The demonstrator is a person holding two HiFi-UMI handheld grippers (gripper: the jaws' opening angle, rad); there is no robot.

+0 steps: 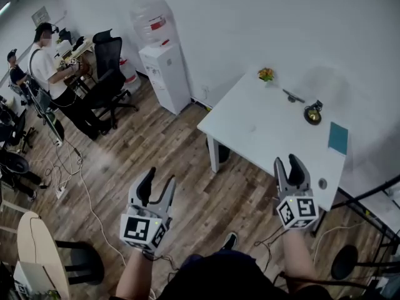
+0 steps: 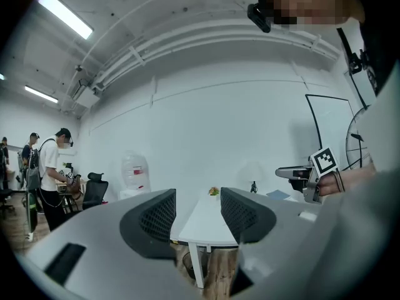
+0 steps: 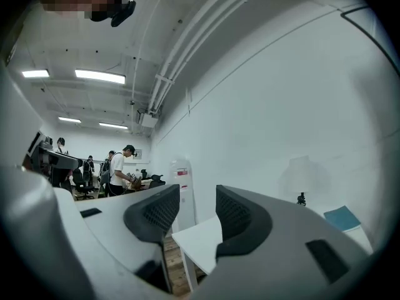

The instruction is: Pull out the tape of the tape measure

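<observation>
We hold both grippers clear of the desk (image 1: pixel 250 130). The left gripper (image 1: pixel 160 180) hangs over the floor (image 1: pixel 187 161), its fingers (image 2: pixel 156 217) released with nothing between them. The right gripper (image 1: pixel 287 162), over the desk's near edge, is likewise spread and empty. The tape measure (image 1: pixel 312 113) lies untouched near the far edge, close to a teal pad (image 1: pixel 338 137). A small plant (image 1: pixel 266 74) sits at the far corner. By the wall (image 1: pixel 250 17), a dispenser (image 1: pixel 165 74) carries a clear bottle (image 1: pixel 152 17).

1 table (image 1: pixel 262 127), 1 water dispenser (image 1: pixel 164 74), 1 tape measure (image 1: pixel 312 113).
</observation>
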